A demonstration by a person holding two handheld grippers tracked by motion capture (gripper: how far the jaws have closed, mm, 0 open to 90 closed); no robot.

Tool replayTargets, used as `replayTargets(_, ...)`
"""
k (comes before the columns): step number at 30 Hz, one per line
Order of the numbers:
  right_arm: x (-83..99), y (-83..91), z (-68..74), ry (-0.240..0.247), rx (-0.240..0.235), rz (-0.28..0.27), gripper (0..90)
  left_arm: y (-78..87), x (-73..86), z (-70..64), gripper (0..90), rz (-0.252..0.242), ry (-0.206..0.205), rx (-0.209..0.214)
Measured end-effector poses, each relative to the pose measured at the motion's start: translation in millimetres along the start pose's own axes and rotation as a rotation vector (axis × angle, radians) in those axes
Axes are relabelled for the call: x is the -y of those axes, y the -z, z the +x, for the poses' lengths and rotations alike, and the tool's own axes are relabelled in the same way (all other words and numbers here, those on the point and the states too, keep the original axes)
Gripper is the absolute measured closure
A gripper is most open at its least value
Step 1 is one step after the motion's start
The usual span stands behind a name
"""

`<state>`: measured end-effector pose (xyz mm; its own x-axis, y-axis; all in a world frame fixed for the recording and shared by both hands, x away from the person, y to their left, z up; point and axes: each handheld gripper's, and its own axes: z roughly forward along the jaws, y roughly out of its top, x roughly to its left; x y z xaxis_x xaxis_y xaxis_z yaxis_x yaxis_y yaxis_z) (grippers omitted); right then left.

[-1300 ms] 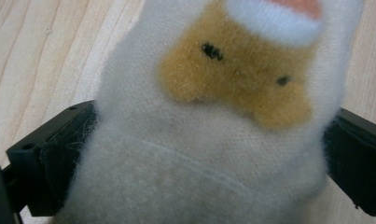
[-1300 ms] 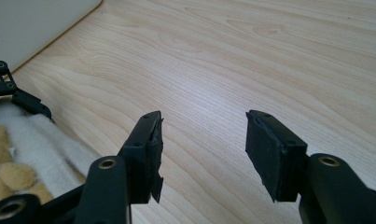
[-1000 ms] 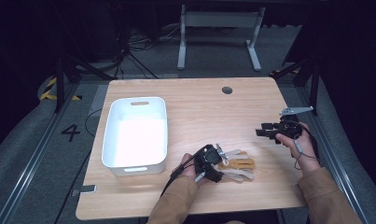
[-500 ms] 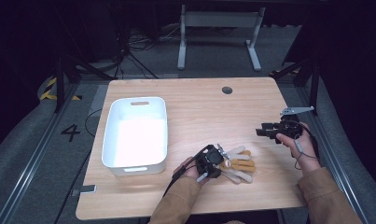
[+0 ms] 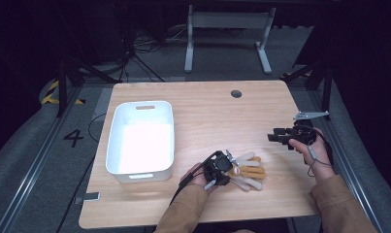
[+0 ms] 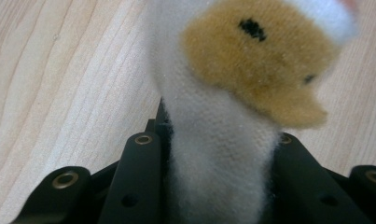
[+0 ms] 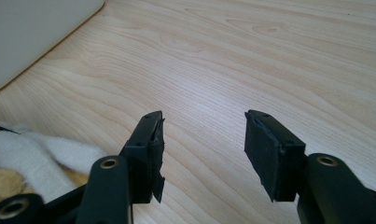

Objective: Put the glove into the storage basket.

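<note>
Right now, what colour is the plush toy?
White and tan plush toy; clearest in the left gripper view.

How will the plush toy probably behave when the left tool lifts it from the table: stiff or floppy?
Probably floppy: the plush toy looks like soft fleece, bulging between the left tool's jaws. Its limbs, sprawled flat on the table, would likely dangle. It seems light and unlikely to slip.

Bin (image 5: 140,138) on table (image 5: 207,107) left; plush toy (image 5: 246,171) right of bin, near front edge.

Pale wood table (image 5: 193,104) on grey floor (image 5: 28,160) marked 4, dark surroundings.
</note>
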<state>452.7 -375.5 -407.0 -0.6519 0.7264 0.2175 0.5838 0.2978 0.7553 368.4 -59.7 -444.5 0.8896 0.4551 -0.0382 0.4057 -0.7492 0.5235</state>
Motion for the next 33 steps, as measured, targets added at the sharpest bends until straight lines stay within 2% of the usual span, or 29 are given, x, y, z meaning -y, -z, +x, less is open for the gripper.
replayTargets(7,1.0,-1.4,-1.6,-0.008,0.000,0.005,48.0,7.0,-0.4,5.1,70.0,-0.028,0.042,0.031)
replayTargets(10,0.7,-1.0,-1.2,-0.007,-0.002,0.002,48.0,12.2,-3.1,4.2,70.0,-0.025,0.047,0.030)
replayTargets(12,0.8,-0.9,-1.2,-0.006,-0.003,0.002,48.0,15.9,-5.5,4.7,70.0,-0.017,0.068,0.034)
replayTargets(13,0.8,-0.9,-1.2,-0.007,-0.004,0.003,48.0,17.4,-7.0,4.9,69.7,-0.008,0.085,0.018)
replayTargets(16,0.7,-0.7,-1.5,-0.008,-0.007,0.001,48.0,24.0,-10.7,6.7,69.4,0.005,0.130,0.010)
replayTargets(22,1.3,-2.5,-2.5,-0.009,-0.009,0.013,48.1,35.1,-18.2,11.9,69.5,0.055,0.201,0.038)
replayTargets(32,-0.1,-9.0,-3.0,-0.008,-0.006,0.050,53.2,60.2,-25.9,20.3,69.6,0.066,0.263,0.037)
replayTargets(33,-0.4,-13.3,-3.4,-0.004,0.000,0.068,54.2,63.4,-26.7,22.3,69.7,0.071,0.269,0.035)
